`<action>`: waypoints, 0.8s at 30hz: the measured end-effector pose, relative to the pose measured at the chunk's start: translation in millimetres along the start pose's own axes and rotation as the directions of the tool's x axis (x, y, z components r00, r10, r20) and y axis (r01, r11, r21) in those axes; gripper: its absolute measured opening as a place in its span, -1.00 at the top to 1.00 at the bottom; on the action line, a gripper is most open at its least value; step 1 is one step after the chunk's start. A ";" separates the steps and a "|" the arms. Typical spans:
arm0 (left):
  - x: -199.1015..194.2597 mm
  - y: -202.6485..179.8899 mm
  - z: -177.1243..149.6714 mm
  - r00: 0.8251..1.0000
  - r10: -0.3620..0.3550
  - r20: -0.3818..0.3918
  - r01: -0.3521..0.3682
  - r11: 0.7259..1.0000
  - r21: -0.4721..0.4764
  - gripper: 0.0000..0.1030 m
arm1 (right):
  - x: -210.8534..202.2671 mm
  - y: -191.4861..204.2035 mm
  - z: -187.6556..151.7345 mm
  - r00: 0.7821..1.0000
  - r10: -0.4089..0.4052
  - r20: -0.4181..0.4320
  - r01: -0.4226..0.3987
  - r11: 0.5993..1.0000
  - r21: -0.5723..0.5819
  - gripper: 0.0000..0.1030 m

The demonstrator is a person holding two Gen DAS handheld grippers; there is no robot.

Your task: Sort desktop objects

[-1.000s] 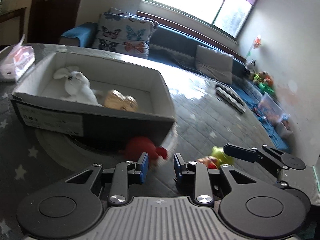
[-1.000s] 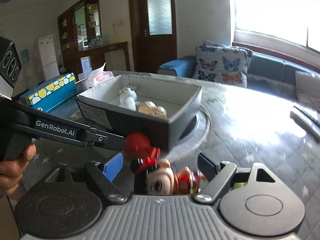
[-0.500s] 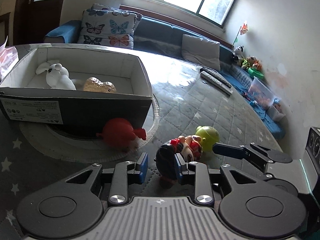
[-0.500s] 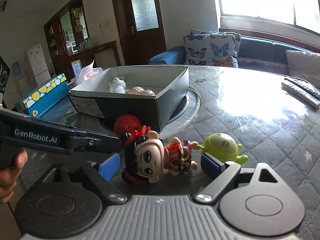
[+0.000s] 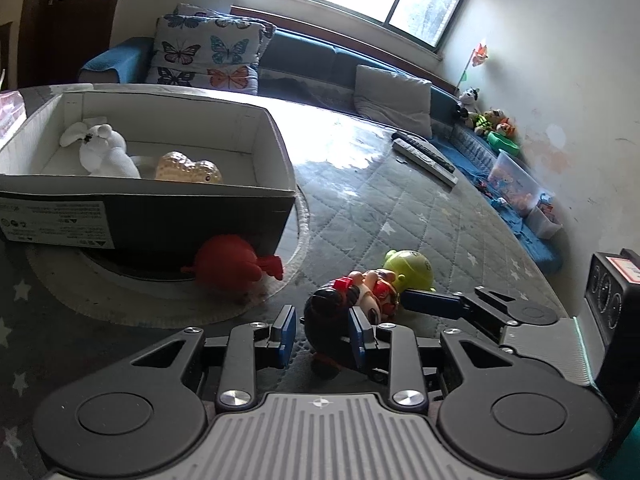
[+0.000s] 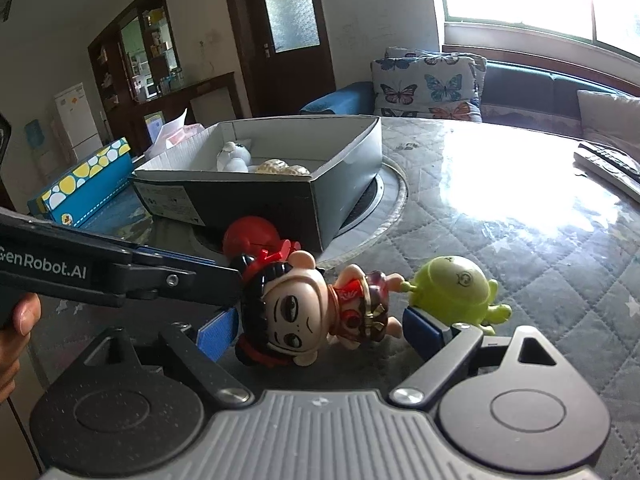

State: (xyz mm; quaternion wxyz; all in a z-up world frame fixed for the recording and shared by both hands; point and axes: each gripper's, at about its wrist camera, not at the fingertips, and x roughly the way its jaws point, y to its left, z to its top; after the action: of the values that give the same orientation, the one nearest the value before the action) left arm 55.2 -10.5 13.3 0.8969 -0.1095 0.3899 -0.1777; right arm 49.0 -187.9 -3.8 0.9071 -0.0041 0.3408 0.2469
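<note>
Our right gripper (image 6: 320,330) has its jaws spread wide around the glossy plastic doll (image 6: 316,312), lying on the quilted table cover (image 6: 520,248). Our left gripper (image 5: 322,336), jaws parted, has the doll's round black-haired head between them, contact unclear. A smooth green toy (image 6: 456,290) lies just beyond our right jaw.

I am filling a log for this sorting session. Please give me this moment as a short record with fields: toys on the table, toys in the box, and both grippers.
container: open grey cardboard box
in box: white plush rabbit; tan peanut-shaped toy
on table: black-haired doll figurine in red dress, lying down; round green alien toy; red round toy by the box
left gripper: open, beside the doll's head
right gripper: open, jaws on either side of the doll
grasp: not yet closed
</note>
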 end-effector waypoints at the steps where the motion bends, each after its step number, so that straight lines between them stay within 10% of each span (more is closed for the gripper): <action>1: 1.4 -0.1 0.6 1.000 -0.001 -0.003 0.001 1.000 -0.001 0.39 | 1.2 0.1 0.3 1.000 0.001 -0.002 -0.001 1.000 -0.004 -0.77; 24: 21.3 8.2 11.1 0.996 -0.083 -0.038 0.080 0.995 -0.065 0.33 | 16.4 -4.7 4.9 1.000 0.008 -0.021 -0.008 1.000 -0.030 -0.77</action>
State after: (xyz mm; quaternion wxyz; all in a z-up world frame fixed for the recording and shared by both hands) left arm 78.8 -10.9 3.9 0.8768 -0.1501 0.4088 -0.2039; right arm 64.7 -183.9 -10.9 0.9024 -0.0190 0.3463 0.2557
